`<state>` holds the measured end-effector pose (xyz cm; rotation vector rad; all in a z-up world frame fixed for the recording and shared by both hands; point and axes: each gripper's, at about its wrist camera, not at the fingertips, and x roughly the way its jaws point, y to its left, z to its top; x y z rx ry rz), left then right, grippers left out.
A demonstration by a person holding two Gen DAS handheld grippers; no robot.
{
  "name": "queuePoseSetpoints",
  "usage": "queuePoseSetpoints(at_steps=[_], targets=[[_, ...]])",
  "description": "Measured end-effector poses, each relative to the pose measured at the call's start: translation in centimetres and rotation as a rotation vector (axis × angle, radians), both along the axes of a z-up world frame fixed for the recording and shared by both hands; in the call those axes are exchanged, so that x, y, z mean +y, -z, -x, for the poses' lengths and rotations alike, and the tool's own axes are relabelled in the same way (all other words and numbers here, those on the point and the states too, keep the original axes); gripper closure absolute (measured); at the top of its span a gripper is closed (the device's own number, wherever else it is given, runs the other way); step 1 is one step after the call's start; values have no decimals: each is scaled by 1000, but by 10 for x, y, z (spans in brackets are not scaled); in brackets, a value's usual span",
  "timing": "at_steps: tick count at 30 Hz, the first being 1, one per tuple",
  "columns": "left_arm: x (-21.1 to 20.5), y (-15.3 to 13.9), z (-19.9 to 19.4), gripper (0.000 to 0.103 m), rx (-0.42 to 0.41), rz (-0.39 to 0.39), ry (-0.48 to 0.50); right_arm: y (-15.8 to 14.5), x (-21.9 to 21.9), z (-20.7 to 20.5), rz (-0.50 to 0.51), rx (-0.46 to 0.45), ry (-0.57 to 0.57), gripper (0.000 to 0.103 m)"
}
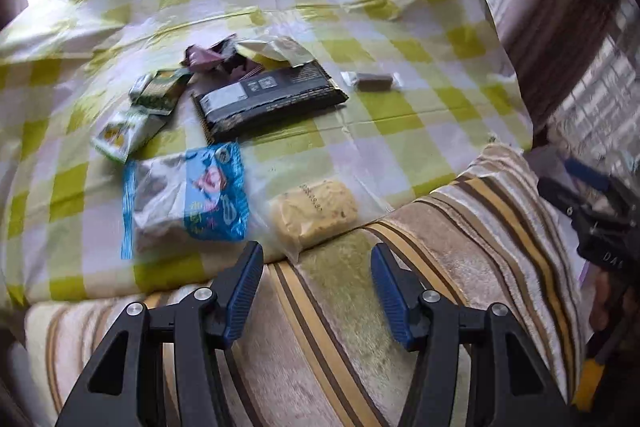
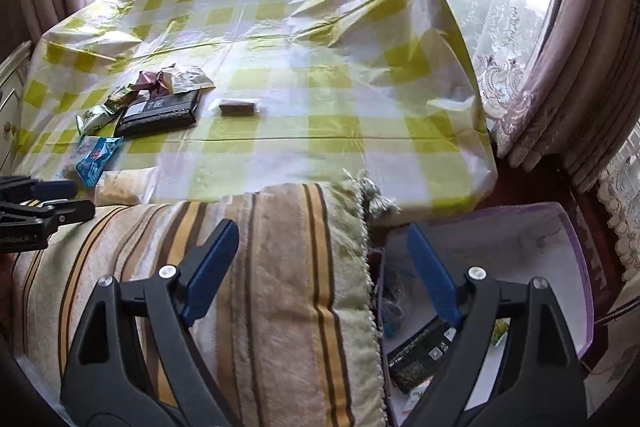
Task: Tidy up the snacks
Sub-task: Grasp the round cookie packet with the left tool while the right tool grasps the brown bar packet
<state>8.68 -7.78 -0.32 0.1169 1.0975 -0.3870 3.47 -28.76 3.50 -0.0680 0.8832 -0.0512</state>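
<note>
Snacks lie on a table with a yellow-checked cloth [image 1: 400, 27]: a blue-and-silver packet [image 1: 188, 195], a clear bag with a yellow cake [image 1: 316, 211], a black bar packet [image 1: 268, 99], green packets [image 1: 160, 91], a purple wrapper pile [image 1: 212, 59] and a small brown bar [image 1: 372, 81]. My left gripper [image 1: 316, 263] is open and empty above a striped cushion, just short of the yellow cake bag. My right gripper [image 2: 320, 247] is open and empty over the cushion edge and a white-lined box [image 2: 520, 251] that holds a black packet [image 2: 420, 351].
The striped cushion [image 2: 280, 287] lies between me and the table. The box stands on the floor to the right of the cushion. Curtains [image 2: 560, 67] hang at the right. The other gripper shows at the right edge of the left wrist view [image 1: 600, 219].
</note>
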Motion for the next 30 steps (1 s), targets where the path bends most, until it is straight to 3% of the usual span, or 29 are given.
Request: queuePoseSetpoints(at_steps=[4, 8, 12, 15, 19, 30], targets=[[-19, 10, -21, 46, 4, -177, 179, 1, 18, -17, 12, 15, -58, 14], [-26, 22, -34, 46, 40, -211, 315, 8, 28, -39, 20, 47, -104, 14], [-27, 31, -47, 49, 61, -223, 348, 14, 33, -59, 33, 59, -123, 14], [-26, 29, -56, 65, 55, -180, 316, 18, 36, -76, 32, 67, -130, 14], [-26, 29, -70, 66, 56, -134, 261, 21, 39, -101, 20, 80, -130, 14], [1, 22, -94, 66, 90, 77, -27, 36, 55, -152, 5, 128, -127, 14]])
